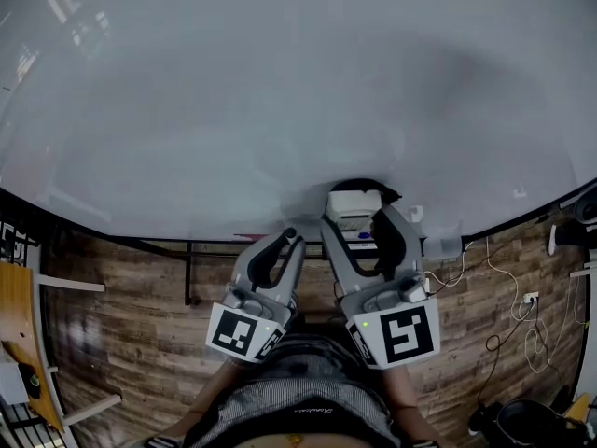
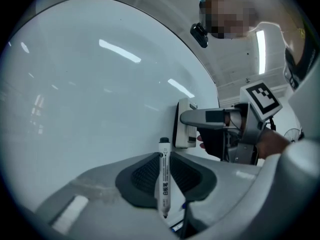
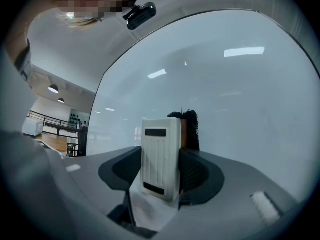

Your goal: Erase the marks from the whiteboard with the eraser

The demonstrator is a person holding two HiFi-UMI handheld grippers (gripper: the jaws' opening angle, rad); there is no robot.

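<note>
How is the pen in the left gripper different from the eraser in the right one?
The pen is thin and round; the eraser is a wide, flat block. The pen has a black end on top; the eraser has a dark fuzzy pad on one side. Both are white and clamped between jaws.

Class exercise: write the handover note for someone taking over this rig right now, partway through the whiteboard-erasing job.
Left gripper: shut on a marker, held low by the whiteboard.
Right gripper: shut on the eraser, which appears to rest against the board's lower part.
Done: no marks show on the board in any view.
Left: a dark patch behind the eraser may be its felt or a last mark; I cannot tell which. Check under it, and wipe if needed.
</note>
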